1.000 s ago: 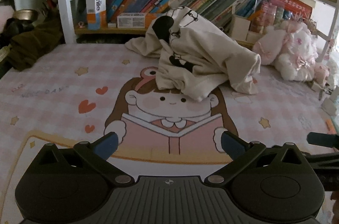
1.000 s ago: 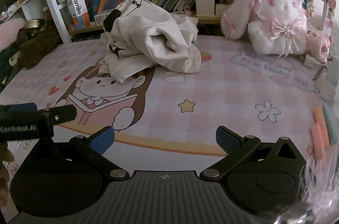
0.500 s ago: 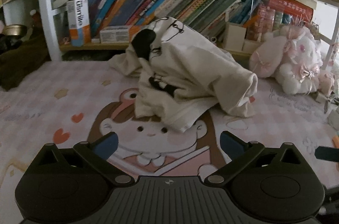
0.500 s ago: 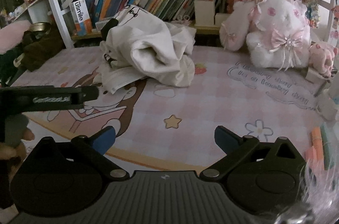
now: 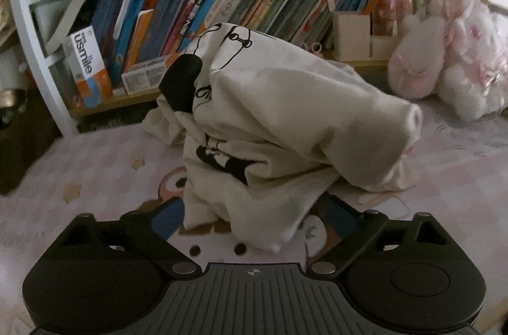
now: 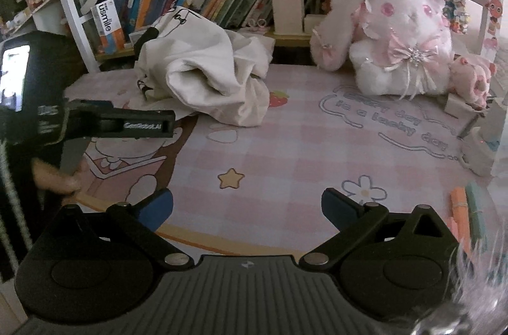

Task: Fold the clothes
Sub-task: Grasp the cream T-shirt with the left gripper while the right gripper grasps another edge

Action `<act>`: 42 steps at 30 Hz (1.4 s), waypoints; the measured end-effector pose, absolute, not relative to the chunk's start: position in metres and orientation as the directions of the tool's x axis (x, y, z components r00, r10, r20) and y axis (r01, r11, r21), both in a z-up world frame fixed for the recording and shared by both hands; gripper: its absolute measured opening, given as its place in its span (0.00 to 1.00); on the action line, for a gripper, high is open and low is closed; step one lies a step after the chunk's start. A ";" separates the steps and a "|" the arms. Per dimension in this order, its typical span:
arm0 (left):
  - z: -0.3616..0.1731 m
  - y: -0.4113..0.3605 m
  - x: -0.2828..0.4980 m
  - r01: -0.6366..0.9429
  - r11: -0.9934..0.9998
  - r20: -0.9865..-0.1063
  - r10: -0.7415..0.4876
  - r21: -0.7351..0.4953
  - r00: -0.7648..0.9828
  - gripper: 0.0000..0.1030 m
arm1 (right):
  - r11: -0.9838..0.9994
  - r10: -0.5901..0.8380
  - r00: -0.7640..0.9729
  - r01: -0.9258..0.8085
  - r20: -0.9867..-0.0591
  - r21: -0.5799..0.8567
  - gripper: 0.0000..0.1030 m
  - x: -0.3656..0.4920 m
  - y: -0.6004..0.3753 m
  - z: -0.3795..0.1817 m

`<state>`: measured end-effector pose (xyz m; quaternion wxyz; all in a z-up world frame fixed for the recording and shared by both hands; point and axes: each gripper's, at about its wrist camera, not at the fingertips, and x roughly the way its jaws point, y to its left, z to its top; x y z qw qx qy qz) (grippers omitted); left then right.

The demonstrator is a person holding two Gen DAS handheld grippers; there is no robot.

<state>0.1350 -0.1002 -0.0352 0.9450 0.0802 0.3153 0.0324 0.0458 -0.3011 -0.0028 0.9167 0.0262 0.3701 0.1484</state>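
Note:
A crumpled cream garment (image 5: 279,138) with black cartoon print lies heaped on the pink checked mat (image 5: 95,163), close to the bookshelf. My left gripper (image 5: 254,217) is open, and the garment's near hem lies between its two blue-tipped fingers. In the right wrist view the garment (image 6: 206,81) sits at the far left and the left gripper (image 6: 139,125) reaches toward it from the left. My right gripper (image 6: 247,205) is open and empty, low over the mat (image 6: 285,151), well short of the garment.
A bookshelf (image 5: 222,2) full of books stands right behind the garment. A pink and white plush rabbit (image 6: 397,40) sits at the back right of the mat. Orange and green strips (image 6: 466,208) lie at the mat's right edge. Dark clothing (image 5: 22,138) lies at the far left.
My left gripper has moved forward to the garment, whose hem now lies between its open fingers. My right gripper has advanced a little over the mat and stays open.

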 end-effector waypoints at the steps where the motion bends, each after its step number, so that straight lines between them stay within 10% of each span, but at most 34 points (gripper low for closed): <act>1: -0.036 -0.100 0.138 -0.011 0.984 -0.589 0.115 0.178 0.800 0.79 | 0.955 0.288 0.681 -0.253 -0.673 0.153 0.98 0.045 -0.301 -0.003; 6: -0.031 -0.090 0.143 0.026 0.987 -0.570 0.069 0.157 0.818 0.17 | 0.958 0.264 0.690 -0.271 -0.674 0.098 0.98 0.040 -0.296 -0.001; 8: -0.024 -0.085 0.137 0.043 0.991 -0.562 0.036 0.125 0.826 0.10 | 0.955 0.253 0.700 -0.291 -0.667 0.056 0.98 0.038 -0.290 0.001; 21: 0.048 -0.015 0.028 0.051 0.999 -0.406 -0.044 0.007 0.913 0.06 | 0.728 0.296 0.827 -0.519 -0.478 -0.448 1.00 0.019 -0.194 0.026; 32: 0.063 0.036 -0.033 0.083 0.994 -0.375 -0.104 -0.072 0.921 0.07 | 0.500 0.440 0.737 -0.676 -0.513 -0.541 0.98 -0.010 -0.089 0.022; 35: 0.064 0.048 -0.036 0.083 0.994 -0.371 -0.104 -0.073 0.923 0.07 | 0.484 0.402 0.729 -0.683 -0.554 -0.548 0.63 -0.014 -0.077 0.013; 37: 0.061 0.056 -0.031 0.094 0.993 -0.386 -0.116 -0.076 0.915 0.07 | 0.518 0.343 0.751 -0.652 -0.564 -0.553 0.07 -0.008 -0.081 0.013; 42: 0.040 0.065 -0.020 0.143 0.986 -0.437 -0.165 -0.084 0.884 0.19 | 0.646 0.279 0.794 -0.571 -0.539 -0.506 0.03 0.011 -0.111 0.046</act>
